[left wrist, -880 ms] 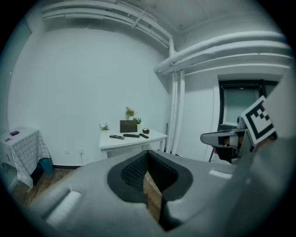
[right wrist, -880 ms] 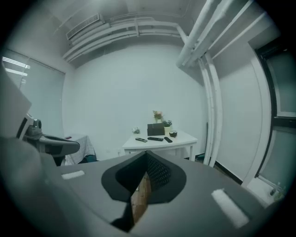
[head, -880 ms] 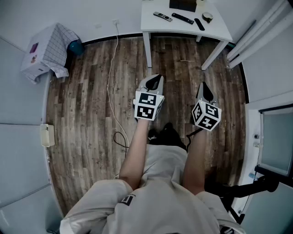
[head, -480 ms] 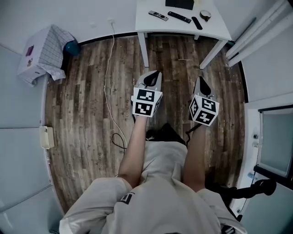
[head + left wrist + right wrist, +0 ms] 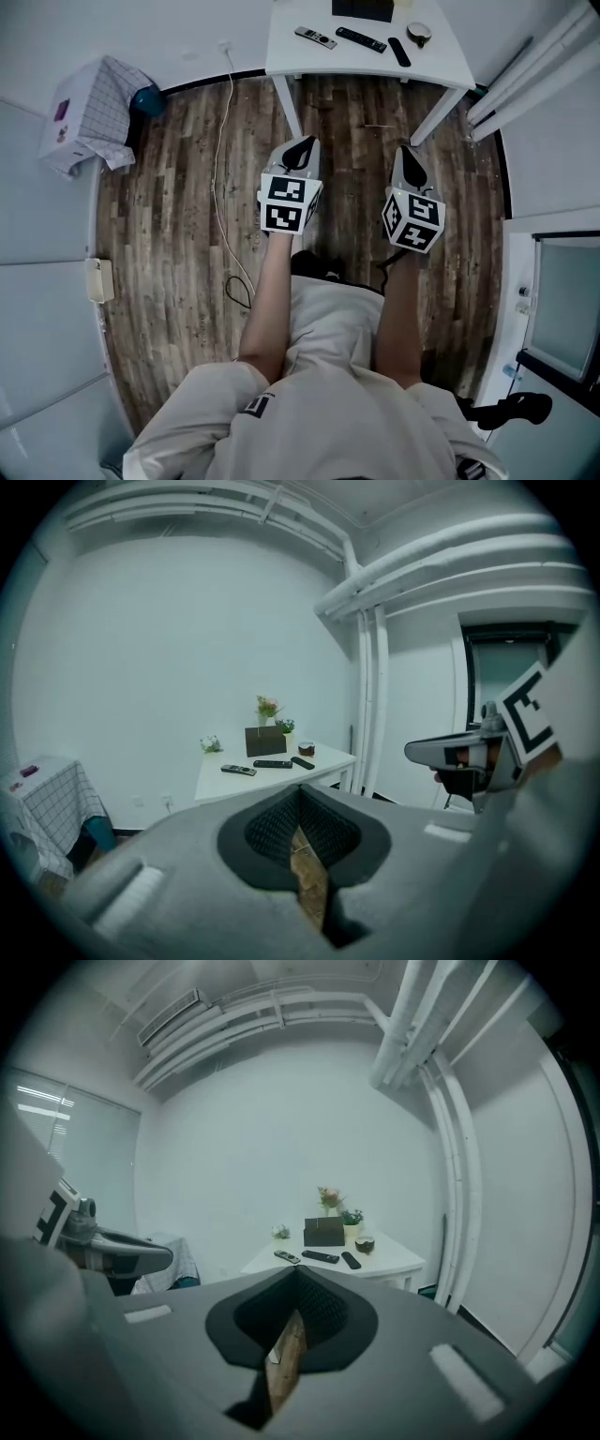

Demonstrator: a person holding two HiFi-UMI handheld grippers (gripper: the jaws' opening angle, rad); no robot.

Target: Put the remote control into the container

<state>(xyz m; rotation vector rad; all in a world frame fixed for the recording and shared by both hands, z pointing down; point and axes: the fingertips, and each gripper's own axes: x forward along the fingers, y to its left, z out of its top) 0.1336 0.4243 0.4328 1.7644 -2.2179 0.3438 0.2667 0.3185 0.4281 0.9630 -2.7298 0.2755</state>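
Note:
Far ahead stands a white table (image 5: 431, 66). On it lie a grey remote control (image 5: 315, 37), a long black remote (image 5: 361, 39) and a short black remote (image 5: 399, 52). A dark box-shaped container (image 5: 362, 9) stands behind them at the back edge. The same remotes (image 5: 238, 770) and container (image 5: 265, 741) show small in the left gripper view, and the container (image 5: 323, 1232) in the right gripper view. My left gripper (image 5: 302, 148) and right gripper (image 5: 410, 161) hang over the wooden floor, side by side, well short of the table. Both are shut with nothing between their jaws.
A small round bowl (image 5: 419, 34) and little potted plants (image 5: 268, 707) share the table. A box draped with a checked cloth (image 5: 89, 112) and a blue object (image 5: 148, 98) sit at the left wall. A white cable (image 5: 223, 169) runs across the floor. Pipes (image 5: 525, 66) line the right wall.
The table has come nearer and shifted left in the head view as the person steps forward. Both grippers stay shut and level, drifting slightly up and left in the view.

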